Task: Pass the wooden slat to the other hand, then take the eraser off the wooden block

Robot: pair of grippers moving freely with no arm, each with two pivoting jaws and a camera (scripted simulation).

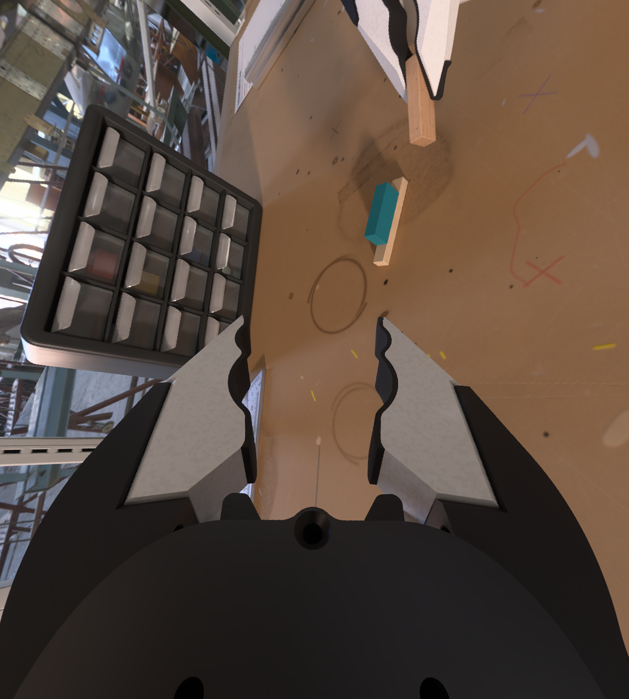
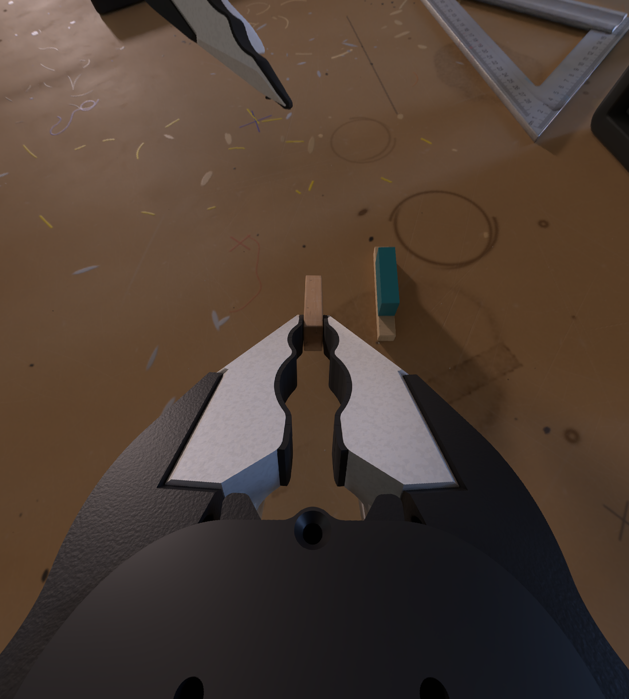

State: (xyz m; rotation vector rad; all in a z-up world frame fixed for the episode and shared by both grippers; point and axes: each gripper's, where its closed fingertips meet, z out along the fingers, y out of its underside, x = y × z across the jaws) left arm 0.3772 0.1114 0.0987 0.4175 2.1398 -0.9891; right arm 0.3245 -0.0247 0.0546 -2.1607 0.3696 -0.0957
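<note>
My right gripper (image 2: 312, 321) is shut on a short wooden slat (image 2: 312, 299), which sticks out past its fingertips above the brown bench. In the left wrist view the right gripper (image 1: 420, 94) hangs at the top with the slat (image 1: 421, 117) pointing down. A teal eraser (image 1: 381, 213) lies on a thin wooden block (image 1: 384, 255) on the bench, just below the slat. In the right wrist view the eraser (image 2: 386, 281) and block (image 2: 385, 329) sit right of the slat. My left gripper (image 1: 312, 325) is open and empty, well short of the eraser.
A black drawer organiser (image 1: 142, 234) with several clear drawers stands at the bench's left edge. A metal square (image 2: 532, 75) lies far right beside it. One finger (image 2: 244, 64) of the left gripper shows at the top of the right wrist view. Chalk marks and shavings dot the bench.
</note>
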